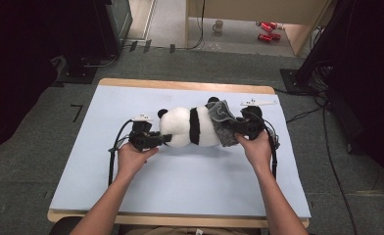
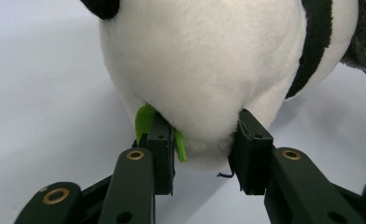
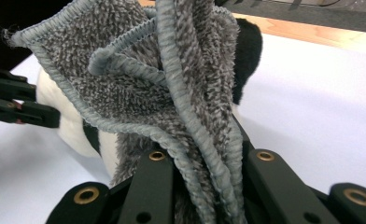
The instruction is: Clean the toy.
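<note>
On the pale blue table, the left gripper has its jaws clamped on the white, rounded end of a plush panda. In the left gripper view the pads sink into the soft white fur, and a small green tag sticks out just beside one pad. The panda lies on its side, stretching away from that gripper: white body, a black band around the middle, black ears. At its far end a grey terry cloth with a stitched grey-blue hem drapes against it. The right gripper is closed on a bunched fold of this cloth, whose looped pile rises in ruffles directly ahead of its jaws.
</note>
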The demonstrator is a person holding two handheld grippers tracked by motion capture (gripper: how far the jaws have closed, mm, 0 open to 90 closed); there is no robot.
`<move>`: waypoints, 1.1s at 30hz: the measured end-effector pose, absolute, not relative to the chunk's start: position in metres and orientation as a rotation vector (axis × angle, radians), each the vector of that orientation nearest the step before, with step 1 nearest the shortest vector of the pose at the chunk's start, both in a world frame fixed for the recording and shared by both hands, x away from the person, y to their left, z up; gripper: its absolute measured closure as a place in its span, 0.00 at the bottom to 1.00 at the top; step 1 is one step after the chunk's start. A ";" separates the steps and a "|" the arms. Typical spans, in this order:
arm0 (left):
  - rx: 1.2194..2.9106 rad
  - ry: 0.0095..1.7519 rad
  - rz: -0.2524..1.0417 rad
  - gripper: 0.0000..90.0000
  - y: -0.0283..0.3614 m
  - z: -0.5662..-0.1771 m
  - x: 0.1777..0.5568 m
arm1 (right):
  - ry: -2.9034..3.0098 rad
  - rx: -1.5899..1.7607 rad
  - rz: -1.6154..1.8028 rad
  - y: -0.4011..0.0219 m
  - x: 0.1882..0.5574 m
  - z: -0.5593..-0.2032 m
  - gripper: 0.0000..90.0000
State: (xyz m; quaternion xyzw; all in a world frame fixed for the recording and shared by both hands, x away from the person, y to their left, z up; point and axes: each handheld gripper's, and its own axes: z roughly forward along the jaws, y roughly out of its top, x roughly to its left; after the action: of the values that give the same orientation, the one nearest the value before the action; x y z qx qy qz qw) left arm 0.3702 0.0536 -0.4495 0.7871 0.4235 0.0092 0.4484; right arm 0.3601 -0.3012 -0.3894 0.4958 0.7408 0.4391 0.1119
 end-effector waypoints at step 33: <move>1.937 0.894 0.149 0.29 0.050 -0.471 0.375 | 2.079 1.503 1.335 -0.308 0.371 -0.404 0.86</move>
State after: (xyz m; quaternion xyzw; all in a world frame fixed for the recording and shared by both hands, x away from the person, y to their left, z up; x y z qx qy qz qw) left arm 0.3748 0.0497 -0.4712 0.7943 0.3665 0.0609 0.4807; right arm 0.3709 -0.3080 -0.4043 0.5158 0.7133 0.4579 0.1243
